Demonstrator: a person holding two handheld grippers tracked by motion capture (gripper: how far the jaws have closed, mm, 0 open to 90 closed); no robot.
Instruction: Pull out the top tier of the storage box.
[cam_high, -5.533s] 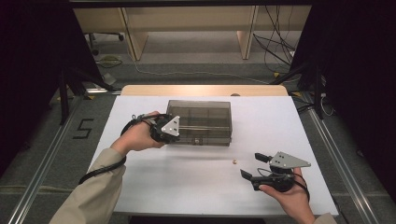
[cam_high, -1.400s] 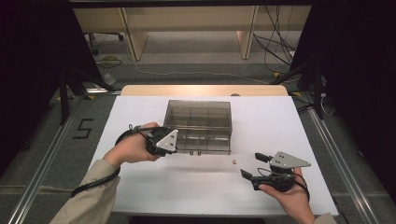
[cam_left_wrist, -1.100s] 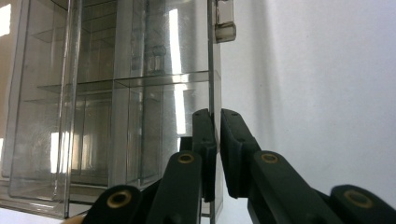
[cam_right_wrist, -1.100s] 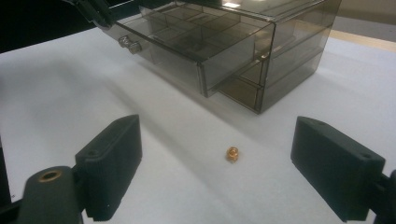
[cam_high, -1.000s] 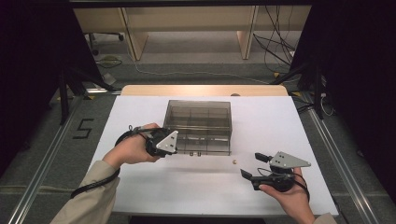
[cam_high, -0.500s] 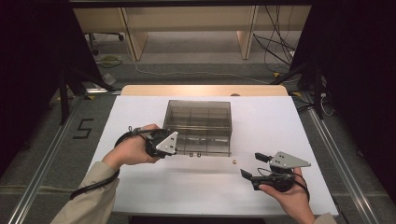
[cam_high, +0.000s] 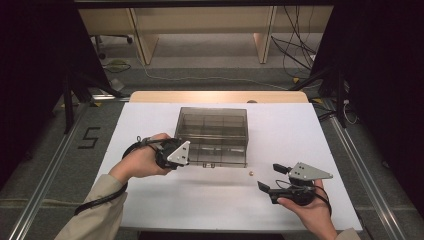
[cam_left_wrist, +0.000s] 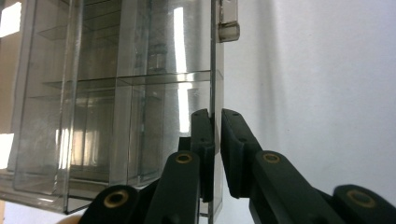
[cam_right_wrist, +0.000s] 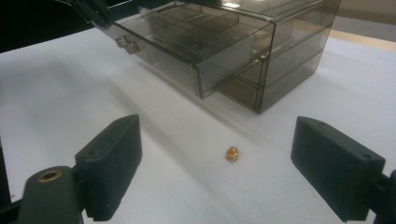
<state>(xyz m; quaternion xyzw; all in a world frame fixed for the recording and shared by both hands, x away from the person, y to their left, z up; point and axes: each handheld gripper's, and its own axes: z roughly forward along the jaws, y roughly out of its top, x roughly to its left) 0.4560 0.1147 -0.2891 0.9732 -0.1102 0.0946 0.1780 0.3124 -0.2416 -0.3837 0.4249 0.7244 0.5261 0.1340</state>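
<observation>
Drawer box (cam_high: 212, 134): smoky clear plastic organiser with inner dividers, standing on the white bench (cam_high: 300, 130), toward its far half and a little left of centre.
Drawer (cam_right_wrist: 187, 51): top drawer, pulled partway out of the drawer box on its near side, compartments visible through the clear walls (contents too faint to tell).
Drawer front (cam_left_wrist: 215, 93): thin clear panel seen edge-on in the left gripper view, with a small metal fitting (cam_left_wrist: 229, 21) near its upper end.
Left tool (cam_high: 186, 150): at the near-left corner of the drawer box, held in the person's left hand (cam_high: 142, 161); its black pads (cam_left_wrist: 205, 140) are clenched on the drawer front, one pad on each face, almost fully closed.
Right tool (cam_high: 270, 176): well apart from the drawer box, to its near right, resting low by the bench in the right hand (cam_high: 310, 210); jaws released and spread wide, nothing between the pads.
Brass nut (cam_right_wrist: 232, 153): small gold-coloured piece lying on the bench just off the near-right corner of the drawer box, between that corner and the right tool; in the right gripper view it sits ahead of the spread jaws, touching neither.
Cable (cam_high: 100, 200): trails from the left tool, away from the drawer box, along the sleeve.
</observation>
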